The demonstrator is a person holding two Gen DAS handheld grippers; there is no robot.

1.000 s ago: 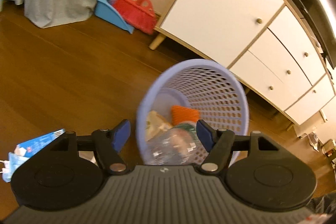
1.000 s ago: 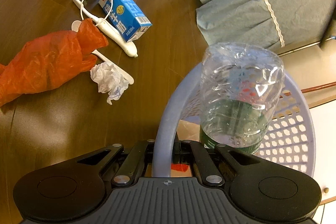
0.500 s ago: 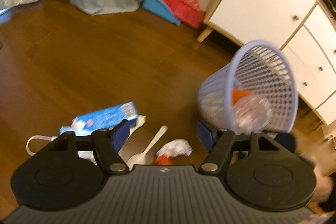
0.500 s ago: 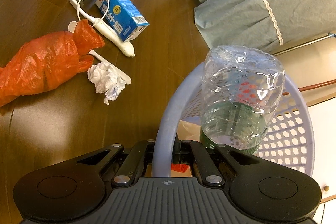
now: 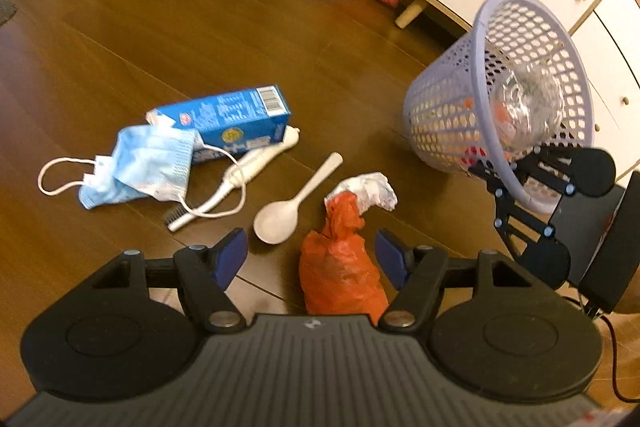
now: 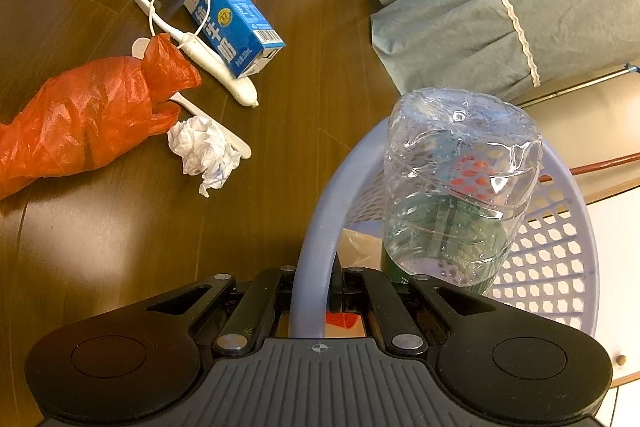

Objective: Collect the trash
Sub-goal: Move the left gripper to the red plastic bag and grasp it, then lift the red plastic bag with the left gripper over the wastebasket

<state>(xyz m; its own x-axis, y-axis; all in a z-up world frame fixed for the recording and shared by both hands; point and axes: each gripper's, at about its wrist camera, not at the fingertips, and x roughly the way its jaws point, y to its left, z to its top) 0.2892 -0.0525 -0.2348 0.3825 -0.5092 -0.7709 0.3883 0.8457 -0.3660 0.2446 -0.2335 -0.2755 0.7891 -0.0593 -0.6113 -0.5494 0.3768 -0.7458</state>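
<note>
Gripping the basket [image 6: 316, 211] rim, the right claw [image 6: 316, 291] is clamped; the left claw [image 5: 312, 259] gapes wide, empty, bag [image 5: 340, 275] between its fingers.

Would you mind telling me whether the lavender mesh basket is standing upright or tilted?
Tilted. The lavender mesh basket leans with its opening turned sideways, its rim clamped by the right gripper.

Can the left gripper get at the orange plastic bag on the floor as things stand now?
Probably yes. The left gripper is open, and the orange plastic bag lies right between its fingers with nothing over it. Only the crumpled tissue touches its far end.
</note>
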